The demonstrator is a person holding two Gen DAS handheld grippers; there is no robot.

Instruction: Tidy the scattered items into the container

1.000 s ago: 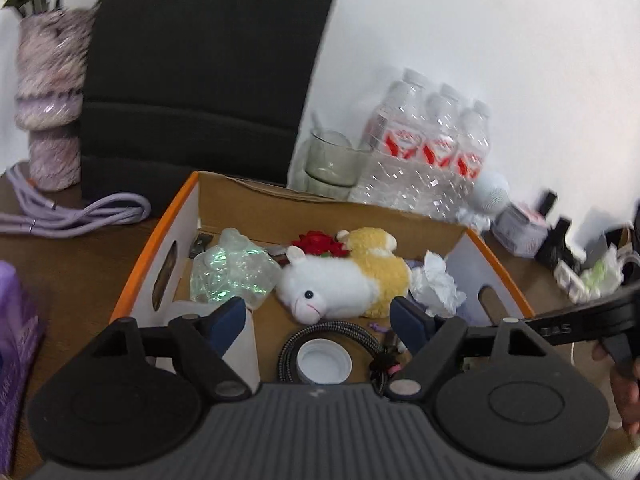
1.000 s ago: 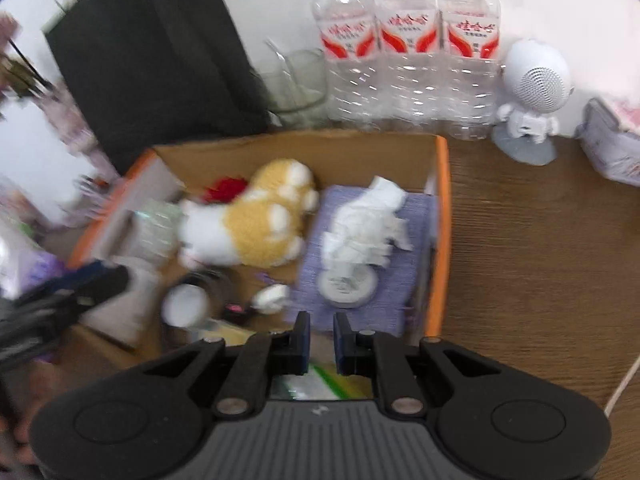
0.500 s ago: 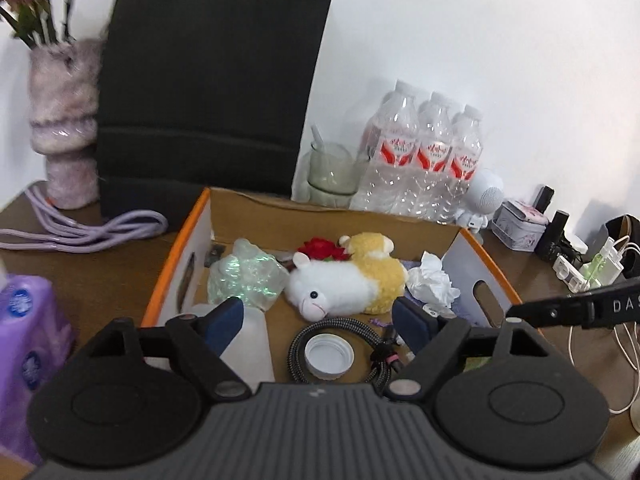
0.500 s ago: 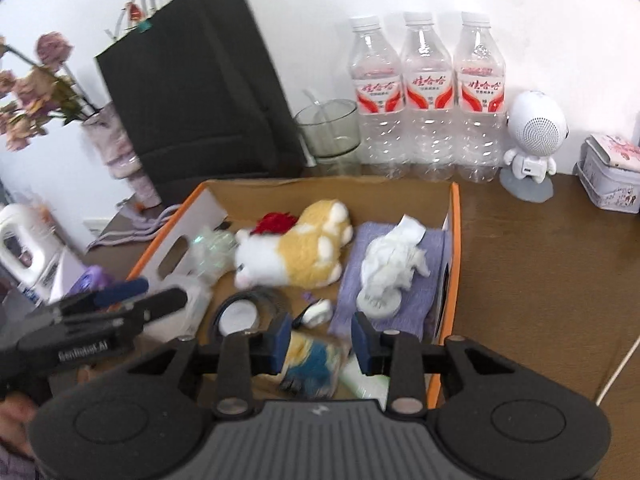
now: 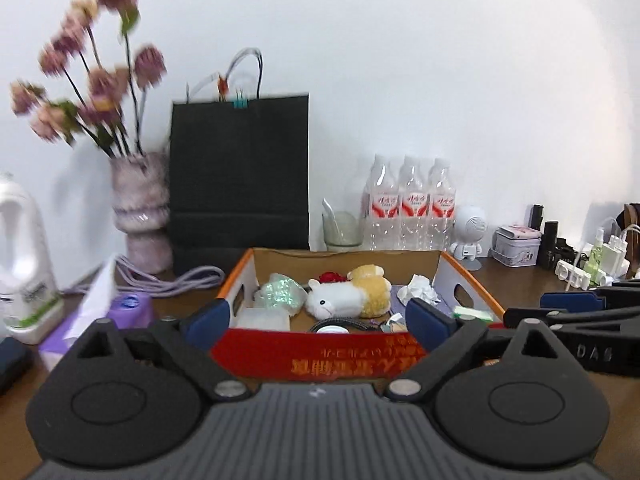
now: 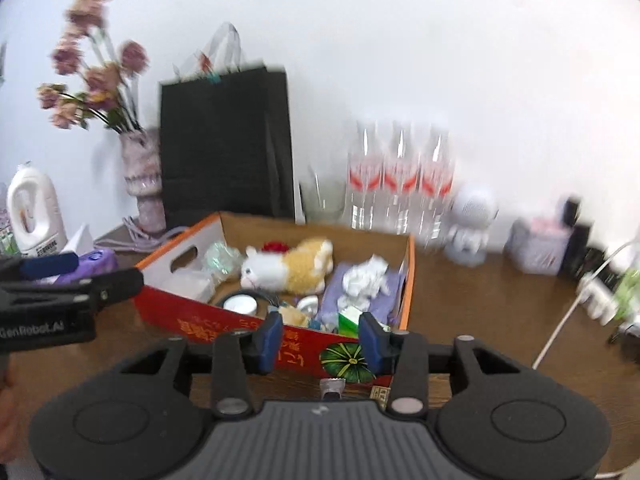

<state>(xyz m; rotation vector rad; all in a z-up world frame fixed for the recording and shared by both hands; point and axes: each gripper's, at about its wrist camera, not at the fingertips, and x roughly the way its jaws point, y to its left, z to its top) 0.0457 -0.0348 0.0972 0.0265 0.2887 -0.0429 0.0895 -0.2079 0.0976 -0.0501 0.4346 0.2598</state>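
A cardboard box [image 6: 224,326] on the wooden desk [image 6: 472,320] holds a plush alpaca [image 6: 288,266], crumpled tissue [image 6: 366,280] and a coiled cable [image 5: 340,323], apparently gathered for tidying. Both the left gripper [image 5: 320,318] and right gripper [image 6: 320,338] hover just before its near wall, fingers spread and empty, suggesting the sorting is nearly done.

Both wrist views level, near, facing the shared box [image 5: 316,354] front.

I hold my left claw [image 5: 316,322] spread wide and empty; my right claw [image 6: 320,338] is parted, empty too.
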